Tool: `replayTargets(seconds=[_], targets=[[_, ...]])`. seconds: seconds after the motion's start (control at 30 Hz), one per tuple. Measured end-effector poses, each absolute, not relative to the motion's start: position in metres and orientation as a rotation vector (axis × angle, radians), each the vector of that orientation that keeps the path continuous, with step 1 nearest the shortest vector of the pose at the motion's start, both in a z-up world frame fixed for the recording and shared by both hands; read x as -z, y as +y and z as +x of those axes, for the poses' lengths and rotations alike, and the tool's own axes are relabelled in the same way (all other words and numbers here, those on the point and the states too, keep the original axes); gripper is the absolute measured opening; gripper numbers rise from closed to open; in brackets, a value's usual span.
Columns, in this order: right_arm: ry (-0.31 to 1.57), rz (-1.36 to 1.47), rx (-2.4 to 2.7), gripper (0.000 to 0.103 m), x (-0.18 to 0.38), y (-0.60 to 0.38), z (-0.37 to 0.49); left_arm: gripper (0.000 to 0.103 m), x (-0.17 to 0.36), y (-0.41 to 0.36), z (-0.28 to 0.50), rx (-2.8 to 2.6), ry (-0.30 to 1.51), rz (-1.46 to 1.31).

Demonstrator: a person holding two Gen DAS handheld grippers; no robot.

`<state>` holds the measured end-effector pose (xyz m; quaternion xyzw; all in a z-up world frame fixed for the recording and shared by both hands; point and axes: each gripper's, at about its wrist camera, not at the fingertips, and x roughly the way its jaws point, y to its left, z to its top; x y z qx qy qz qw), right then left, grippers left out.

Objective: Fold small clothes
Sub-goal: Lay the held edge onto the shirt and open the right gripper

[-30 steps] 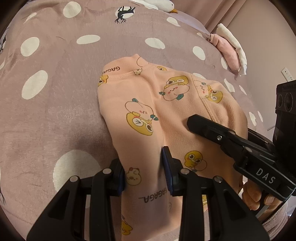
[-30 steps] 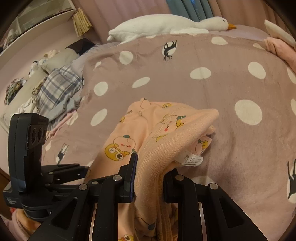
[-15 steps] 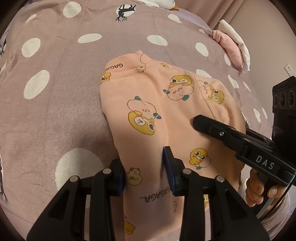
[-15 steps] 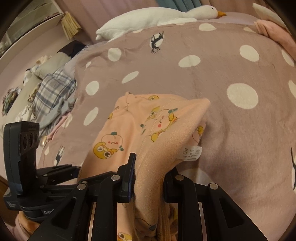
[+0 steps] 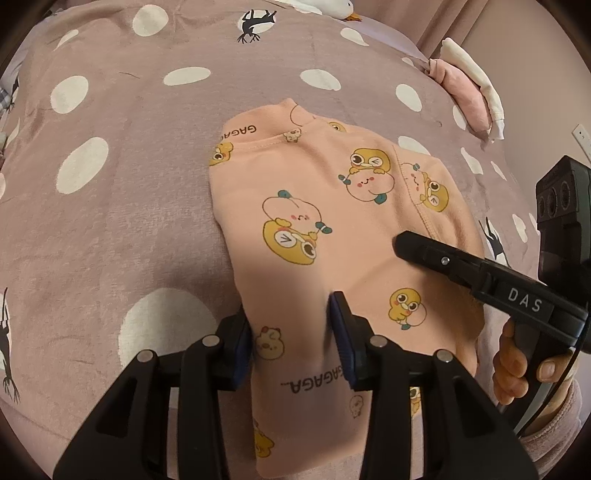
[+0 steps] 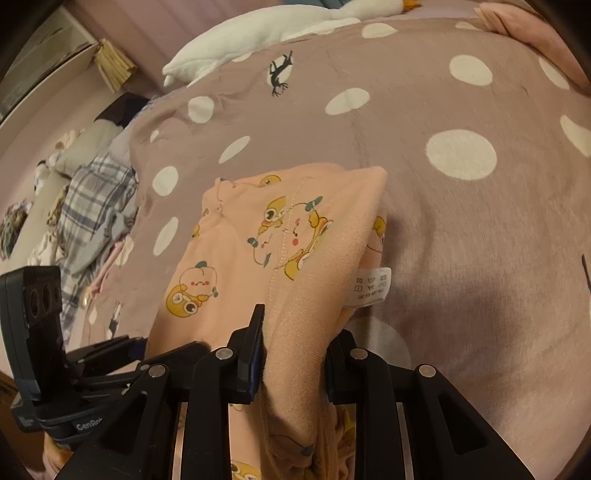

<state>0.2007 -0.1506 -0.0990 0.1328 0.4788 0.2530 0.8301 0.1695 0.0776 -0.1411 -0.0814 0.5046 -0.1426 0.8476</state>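
Peach baby top (image 5: 332,236) with yellow duck and peach prints and "GAGAGA" lettering, lying folded on the mauve polka-dot bedspread (image 5: 110,206), collar pointing away toward the white goose plush (image 6: 266,33). White care tag (image 6: 371,284) pokes out at the top's right edge. Left claw (image 5: 291,332) straddles a raised fold at the top's near hem; its jaws have just been opening, cloth between them. Right claw (image 6: 295,354) is clamped on a bunched fold at the top's right side, hand (image 5: 517,362) visible on its handle.
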Motion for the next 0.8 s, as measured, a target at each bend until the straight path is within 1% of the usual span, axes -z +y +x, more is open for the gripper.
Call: replayTargets(seconds=[0.1,0.2,0.8], targets=[[1.026,0.325,-0.534,0.027,0.101,-0.156,0.201,0.048,0.14,0.078,0.168,0.282,1.058,-0.154],[1.031,0.354,-0.518,0.028,0.103,-0.163,0.201,0.051,0.14,0.08,0.166,0.268,1.056,-0.151],[1.031,0.403,-0.457,0.029,0.1,-0.179,0.198,0.051,0.137,0.083,0.154,0.226,1.05,-0.131]])
